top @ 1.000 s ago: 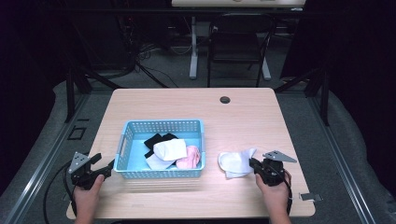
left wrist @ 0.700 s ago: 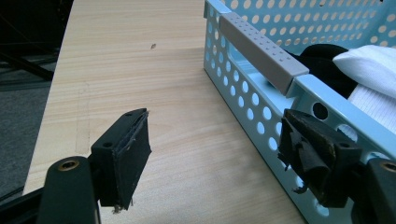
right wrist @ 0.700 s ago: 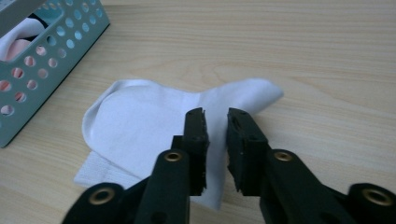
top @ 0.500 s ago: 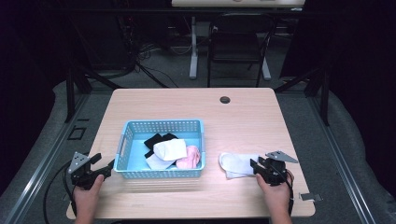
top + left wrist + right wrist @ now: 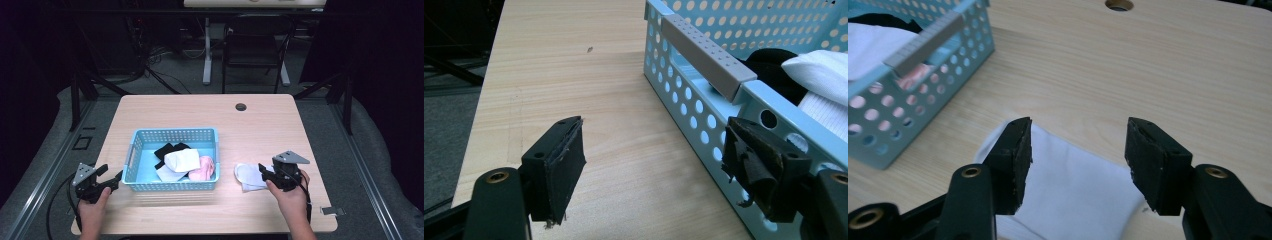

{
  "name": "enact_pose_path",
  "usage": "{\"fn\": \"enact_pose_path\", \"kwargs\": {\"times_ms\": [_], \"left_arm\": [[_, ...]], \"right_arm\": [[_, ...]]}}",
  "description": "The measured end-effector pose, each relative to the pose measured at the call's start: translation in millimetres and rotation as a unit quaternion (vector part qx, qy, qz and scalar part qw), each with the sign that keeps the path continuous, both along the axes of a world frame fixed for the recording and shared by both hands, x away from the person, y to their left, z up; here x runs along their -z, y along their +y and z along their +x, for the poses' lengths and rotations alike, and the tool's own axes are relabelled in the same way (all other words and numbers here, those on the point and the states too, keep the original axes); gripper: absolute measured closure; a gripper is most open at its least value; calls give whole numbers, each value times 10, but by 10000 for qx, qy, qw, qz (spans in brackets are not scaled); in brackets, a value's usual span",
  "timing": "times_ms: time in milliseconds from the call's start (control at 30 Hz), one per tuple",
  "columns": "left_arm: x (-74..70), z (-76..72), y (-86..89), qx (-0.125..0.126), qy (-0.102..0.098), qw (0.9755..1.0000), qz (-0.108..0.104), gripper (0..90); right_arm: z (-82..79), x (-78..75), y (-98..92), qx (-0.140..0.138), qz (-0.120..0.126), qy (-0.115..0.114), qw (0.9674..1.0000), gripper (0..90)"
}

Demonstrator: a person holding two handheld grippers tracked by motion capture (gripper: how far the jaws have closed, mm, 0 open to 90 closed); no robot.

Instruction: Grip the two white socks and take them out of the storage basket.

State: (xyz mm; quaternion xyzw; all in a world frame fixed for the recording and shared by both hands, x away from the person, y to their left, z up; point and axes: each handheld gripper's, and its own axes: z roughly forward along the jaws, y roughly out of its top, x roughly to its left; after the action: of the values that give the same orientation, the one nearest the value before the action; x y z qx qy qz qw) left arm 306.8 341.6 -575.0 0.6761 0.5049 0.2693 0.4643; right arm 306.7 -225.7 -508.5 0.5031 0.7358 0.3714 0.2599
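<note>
Overhead, your left gripper (image 5: 107, 180) sits at the worktop's (image 5: 260, 120) near left corner, just beside the blue basket (image 5: 172, 136), which holds black, white and pink cloth pieces. Your right gripper (image 5: 264, 171) rests at the edge of a white cloth (image 5: 246, 175) lying flat on the worktop to the right of the basket. Next, in the left gripper view, your fingers (image 5: 561, 165) are spread wide, released, with bare wood between them and one finger close against the basket's perforated wall (image 5: 694, 107), below its grey handle (image 5: 706, 50). Finally, in the right gripper view, your fingers (image 5: 1015, 157) stand apart, grasping nothing, low over the white cloth (image 5: 1073, 195), with the basket's corner (image 5: 913, 95) near.
</note>
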Motion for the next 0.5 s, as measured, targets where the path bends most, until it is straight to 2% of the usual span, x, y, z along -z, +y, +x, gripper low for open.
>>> {"fn": "enact_pose_path", "kwargs": {"times_ms": [167,400,500], "left_arm": [[-1,-1,0,0,-3,10000,-2,246],[-1,0,0,-1,-2,10000,-3,246],[0,1,-1,1,-6,10000,-6,246]], "right_arm": [[95,-189,202,-303,-86,16,9995,436],[221,-365,508,-640,-179,59,9978,469],[265,-422,625,-770,-291,44,9966,494]]}}
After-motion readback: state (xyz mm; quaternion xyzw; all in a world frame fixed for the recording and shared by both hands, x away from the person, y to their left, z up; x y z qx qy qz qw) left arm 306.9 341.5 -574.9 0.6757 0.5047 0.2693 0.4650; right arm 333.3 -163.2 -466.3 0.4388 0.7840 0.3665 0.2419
